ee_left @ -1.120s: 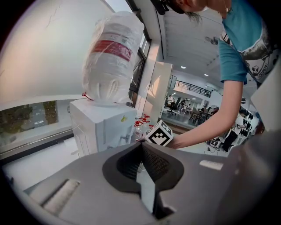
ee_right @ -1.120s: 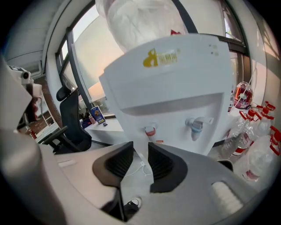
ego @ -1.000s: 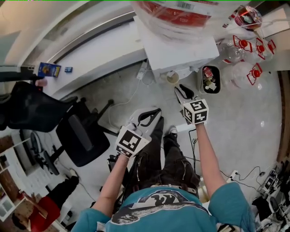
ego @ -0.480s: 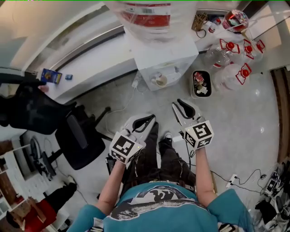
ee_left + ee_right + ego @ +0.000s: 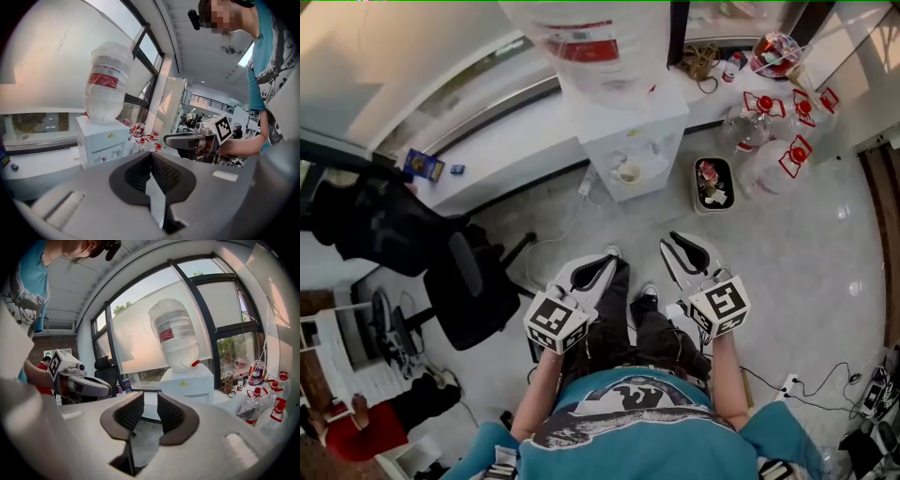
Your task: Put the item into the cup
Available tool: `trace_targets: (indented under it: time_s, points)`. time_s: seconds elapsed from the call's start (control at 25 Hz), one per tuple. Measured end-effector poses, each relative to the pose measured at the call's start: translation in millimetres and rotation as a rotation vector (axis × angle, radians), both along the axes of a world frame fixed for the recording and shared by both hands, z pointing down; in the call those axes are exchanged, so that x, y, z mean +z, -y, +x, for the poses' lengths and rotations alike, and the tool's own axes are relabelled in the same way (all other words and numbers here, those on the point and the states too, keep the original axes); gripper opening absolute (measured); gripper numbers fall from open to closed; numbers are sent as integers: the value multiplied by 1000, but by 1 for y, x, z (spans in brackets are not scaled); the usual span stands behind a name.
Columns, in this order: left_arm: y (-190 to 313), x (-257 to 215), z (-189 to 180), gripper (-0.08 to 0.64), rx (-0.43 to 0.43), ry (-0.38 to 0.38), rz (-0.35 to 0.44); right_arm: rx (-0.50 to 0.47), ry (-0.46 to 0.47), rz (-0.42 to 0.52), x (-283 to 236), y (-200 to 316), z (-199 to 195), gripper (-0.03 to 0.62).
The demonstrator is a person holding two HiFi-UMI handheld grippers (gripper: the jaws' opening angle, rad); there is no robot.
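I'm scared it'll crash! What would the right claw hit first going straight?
Probably the boxy white water dispenser, or the white window ledge beside it; depth is unclear.

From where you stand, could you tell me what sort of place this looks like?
Probably an office's water corner: a white water dispenser carrying an upturned clear plastic bottle, a black swivel office chair, and clear water jugs with red handles nearby.
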State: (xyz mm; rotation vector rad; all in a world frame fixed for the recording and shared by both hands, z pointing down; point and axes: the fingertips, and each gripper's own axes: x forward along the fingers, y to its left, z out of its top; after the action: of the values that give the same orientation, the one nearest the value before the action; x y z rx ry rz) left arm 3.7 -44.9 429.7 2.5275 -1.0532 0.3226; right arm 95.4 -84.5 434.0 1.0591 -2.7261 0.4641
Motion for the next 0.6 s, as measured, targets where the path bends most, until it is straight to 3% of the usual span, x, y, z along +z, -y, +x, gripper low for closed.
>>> trace_targets:
  time_s: [0.2, 0.44, 0.6]
  points:
    - [-28, -11, 4, 2, -72, 4, 28, -46, 39, 19, -10, -30, 3, 67]
    - [-56, -17, 13, 2, -80, 50, 35, -109, 73, 19, -12, -53, -8, 56]
    - [-63, -25, 5, 2, -112, 33, 44, -137, 121, -8, -15, -66, -21, 35]
